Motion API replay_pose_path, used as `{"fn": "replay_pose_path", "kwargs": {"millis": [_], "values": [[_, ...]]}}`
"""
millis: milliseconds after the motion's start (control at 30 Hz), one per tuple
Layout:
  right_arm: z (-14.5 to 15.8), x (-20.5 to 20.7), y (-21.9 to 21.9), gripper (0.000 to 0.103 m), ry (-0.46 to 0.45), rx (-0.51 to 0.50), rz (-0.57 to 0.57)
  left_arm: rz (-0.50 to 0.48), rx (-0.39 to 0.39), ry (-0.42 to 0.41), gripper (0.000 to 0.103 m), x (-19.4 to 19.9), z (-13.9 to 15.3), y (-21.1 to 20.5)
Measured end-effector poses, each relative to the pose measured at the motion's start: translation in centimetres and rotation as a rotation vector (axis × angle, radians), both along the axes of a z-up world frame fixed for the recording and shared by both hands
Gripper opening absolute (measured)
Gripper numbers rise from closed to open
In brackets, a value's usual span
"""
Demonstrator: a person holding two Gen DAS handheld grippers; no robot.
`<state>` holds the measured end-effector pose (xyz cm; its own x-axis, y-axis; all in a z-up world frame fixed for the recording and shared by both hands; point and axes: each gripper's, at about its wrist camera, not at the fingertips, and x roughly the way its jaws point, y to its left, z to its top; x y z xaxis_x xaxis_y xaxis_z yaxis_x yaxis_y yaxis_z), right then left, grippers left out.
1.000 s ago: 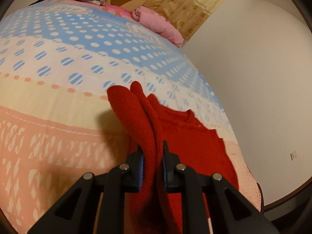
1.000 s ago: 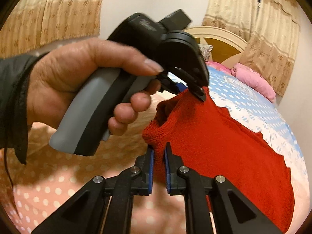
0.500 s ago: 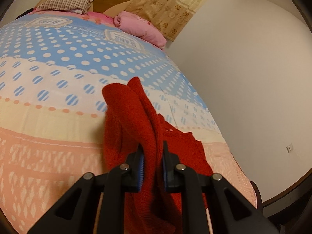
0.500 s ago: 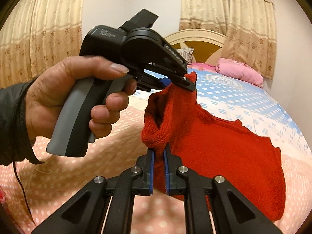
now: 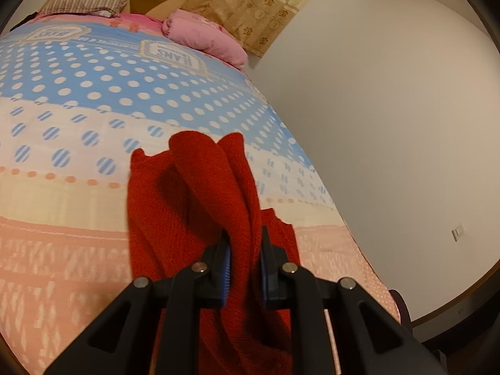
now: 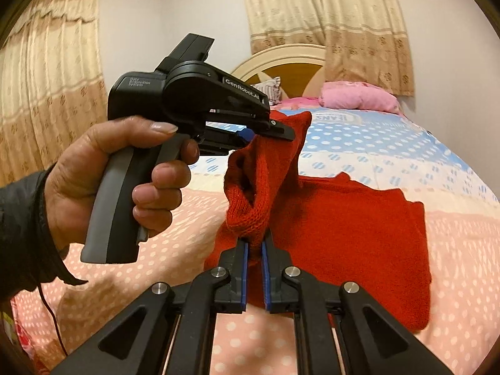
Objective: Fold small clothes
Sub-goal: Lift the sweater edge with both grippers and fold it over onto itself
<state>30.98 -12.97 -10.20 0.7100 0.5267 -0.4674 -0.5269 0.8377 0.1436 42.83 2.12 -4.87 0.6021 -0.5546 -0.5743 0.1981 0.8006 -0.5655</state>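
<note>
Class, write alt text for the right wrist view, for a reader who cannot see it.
Two handheld grippers pinch a red knitted sweater above a bed: the right gripper clamps a fold at the bottom, and the left gripper, held in a hand, grips a higher edge. The rest drapes on the dotted bedspread.

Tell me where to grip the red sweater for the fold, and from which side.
Grip the red sweater by its near knit edge, coming from the foot of the bed, as both grippers do now. The right gripper is shut on the rolled rim, the left gripper on a bunched edge beside it. The rest trails flat toward the pillows, so a lifted edge likely folds over cleanly.
</note>
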Motion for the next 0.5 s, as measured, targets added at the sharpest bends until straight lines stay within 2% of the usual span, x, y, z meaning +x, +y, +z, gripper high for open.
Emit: {"fn": "replay_pose_path", "kwargs": {"millis": [300,500], "values": [[0.4,0.2,-3.7,0.007,0.023,0.055,-0.050,-0.073,0.000,0.000,0.015,1.0,0.2,-4.3],[-0.6,0.9,-6.9,0.007,0.061,0.080,-0.111,-0.108,0.006,0.033,0.015,2.0,-1.0,-6.9]]}}
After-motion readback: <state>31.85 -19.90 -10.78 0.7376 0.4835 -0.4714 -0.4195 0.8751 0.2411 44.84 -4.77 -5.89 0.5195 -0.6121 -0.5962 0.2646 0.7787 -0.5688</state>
